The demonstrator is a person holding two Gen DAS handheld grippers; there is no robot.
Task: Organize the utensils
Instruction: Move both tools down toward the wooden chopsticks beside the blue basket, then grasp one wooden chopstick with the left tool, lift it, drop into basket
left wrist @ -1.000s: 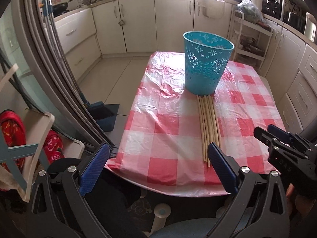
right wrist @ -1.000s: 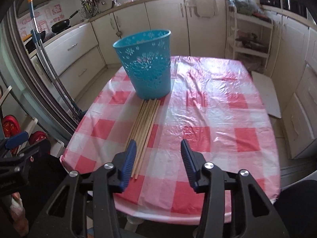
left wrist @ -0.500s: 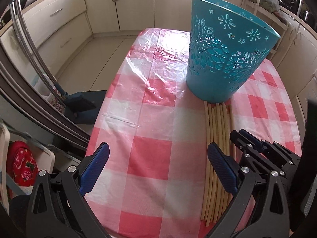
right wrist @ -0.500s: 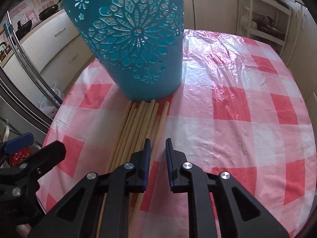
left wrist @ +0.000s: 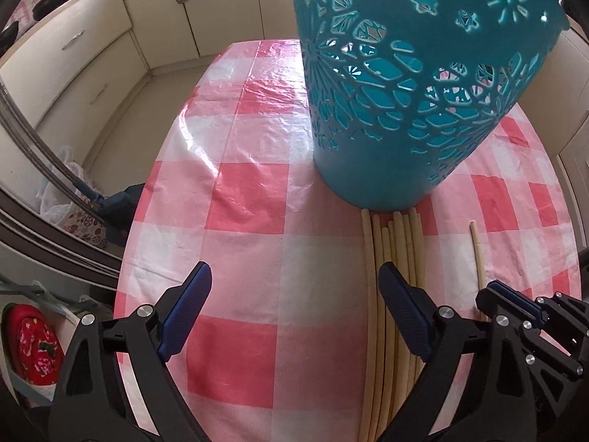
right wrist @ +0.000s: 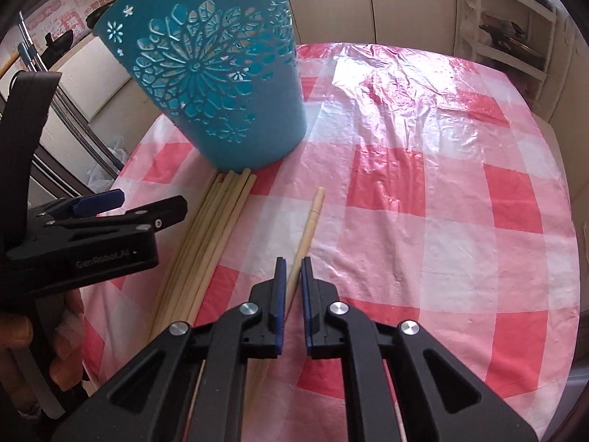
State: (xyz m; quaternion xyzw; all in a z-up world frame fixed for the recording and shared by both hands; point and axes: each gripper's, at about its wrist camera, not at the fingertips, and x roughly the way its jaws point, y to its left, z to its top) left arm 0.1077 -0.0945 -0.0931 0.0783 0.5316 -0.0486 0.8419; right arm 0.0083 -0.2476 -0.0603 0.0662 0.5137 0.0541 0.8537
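A bundle of pale wooden sticks (left wrist: 397, 243) lies on the pink checked tablecloth, its far ends against a teal cut-out basket (left wrist: 386, 110). My left gripper (left wrist: 294, 272) hovers low over the cloth just left of the bundle. Its jaws are wide and closing, with nothing gripped, and the bundle's left edge runs under its right finger. In the right wrist view the basket (right wrist: 221, 84) stands upright behind the bundle (right wrist: 217, 217). My right gripper (right wrist: 293, 262) is shut on a single stick (right wrist: 311, 217) lying apart, right of the bundle. That stick (left wrist: 478, 254) also shows in the left view.
The table's edge (left wrist: 140, 258) drops to the floor on the left, where a chrome rail and bags stand. Cream kitchen cabinets (left wrist: 92, 55) ring the room, and a white shelf rack (right wrist: 515, 37) stands at the far right. A hand (right wrist: 62, 342) holds the left gripper.
Both grippers came down and forward toward the basket. The right jaws closed onto one stick, which now lies apart to the right of the bundle. The left jaws narrowed slightly.
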